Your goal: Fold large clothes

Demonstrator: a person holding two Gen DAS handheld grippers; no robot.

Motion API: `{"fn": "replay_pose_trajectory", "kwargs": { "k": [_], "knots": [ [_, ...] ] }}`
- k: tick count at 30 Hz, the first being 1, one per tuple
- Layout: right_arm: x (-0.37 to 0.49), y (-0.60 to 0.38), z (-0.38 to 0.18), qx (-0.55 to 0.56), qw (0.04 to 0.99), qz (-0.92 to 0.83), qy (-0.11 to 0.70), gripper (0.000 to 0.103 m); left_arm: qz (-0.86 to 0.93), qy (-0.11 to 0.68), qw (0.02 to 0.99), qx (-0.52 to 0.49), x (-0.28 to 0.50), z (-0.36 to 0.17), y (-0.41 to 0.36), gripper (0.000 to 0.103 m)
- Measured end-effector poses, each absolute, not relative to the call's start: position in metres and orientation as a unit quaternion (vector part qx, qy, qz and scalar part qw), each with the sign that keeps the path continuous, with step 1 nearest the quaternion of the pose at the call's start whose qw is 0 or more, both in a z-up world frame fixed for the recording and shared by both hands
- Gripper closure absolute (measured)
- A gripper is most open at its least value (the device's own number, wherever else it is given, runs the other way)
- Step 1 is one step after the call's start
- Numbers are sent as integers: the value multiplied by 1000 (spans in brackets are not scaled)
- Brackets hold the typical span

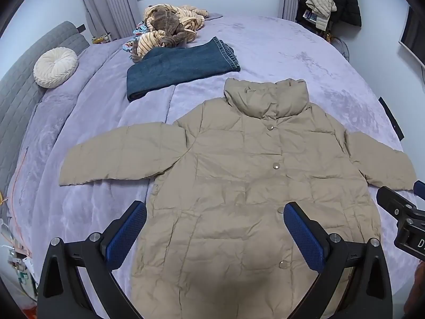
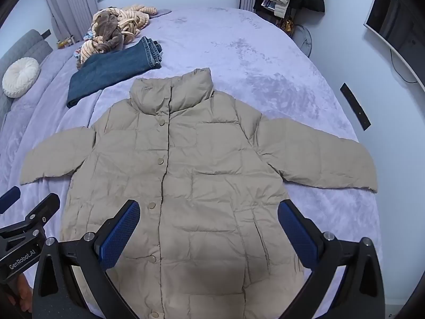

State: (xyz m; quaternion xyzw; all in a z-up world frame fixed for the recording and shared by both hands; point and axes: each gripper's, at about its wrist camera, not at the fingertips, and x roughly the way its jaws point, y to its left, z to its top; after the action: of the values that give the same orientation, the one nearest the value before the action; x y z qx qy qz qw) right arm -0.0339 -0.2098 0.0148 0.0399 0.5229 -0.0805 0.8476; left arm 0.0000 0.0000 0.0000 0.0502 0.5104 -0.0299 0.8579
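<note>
Two grippers hovered above the near hem of a beige puffer jacket, neither touching it. The jacket lay flat on the lavender bed, front up, snaps closed along the placket, collar pointing to 12 o'clock and both sleeves spread out toward 9 and 3 o'clock. The left gripper had its fingers spread wide and released, grasping nothing, over the lower left part of the jacket body. The right gripper was likewise spread wide and empty, its blue-padded fingers poised over the lower right part; its dark frame also showed at 3 o'clock in the left wrist view, just beside the jacket's right cuff.

Beyond the collar, toward 11 o'clock, a folded pair of blue jeans rested on the bed, apart from the jacket. Farther back lay a heap of tan striped fleece clothes, touching the jeans' far edge. A round cream cushion sat against the gray headboard at 9 o'clock. Dark coats hung at 1 o'clock near the wall.
</note>
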Motion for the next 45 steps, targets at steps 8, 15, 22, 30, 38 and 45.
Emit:
{"fn": "replay_pose_trajectory", "kwargs": {
  "k": [8, 15, 22, 30, 38, 45],
  "knots": [
    [-35, -209, 13, 40, 848, -81, 523, 0, -30, 509, 859, 50, 0, 0, 0, 0],
    [-34, -210, 14, 40, 848, -81, 523, 0, -30, 510, 858, 50, 0, 0, 1, 0],
    [-32, -210, 16, 40, 847, -81, 523, 0, -30, 510, 858, 50, 0, 0, 1, 0],
    [-33, -210, 14, 40, 847, -82, 524, 0, -30, 511, 858, 50, 0, 0, 1, 0],
    [-34, -210, 14, 40, 847, -82, 523, 0, -30, 510, 858, 49, -2, 1, 8, 0],
    [-33, -210, 14, 39, 848, -82, 523, 0, -29, 511, 858, 49, -2, 1, 7, 0]
  ]
}}
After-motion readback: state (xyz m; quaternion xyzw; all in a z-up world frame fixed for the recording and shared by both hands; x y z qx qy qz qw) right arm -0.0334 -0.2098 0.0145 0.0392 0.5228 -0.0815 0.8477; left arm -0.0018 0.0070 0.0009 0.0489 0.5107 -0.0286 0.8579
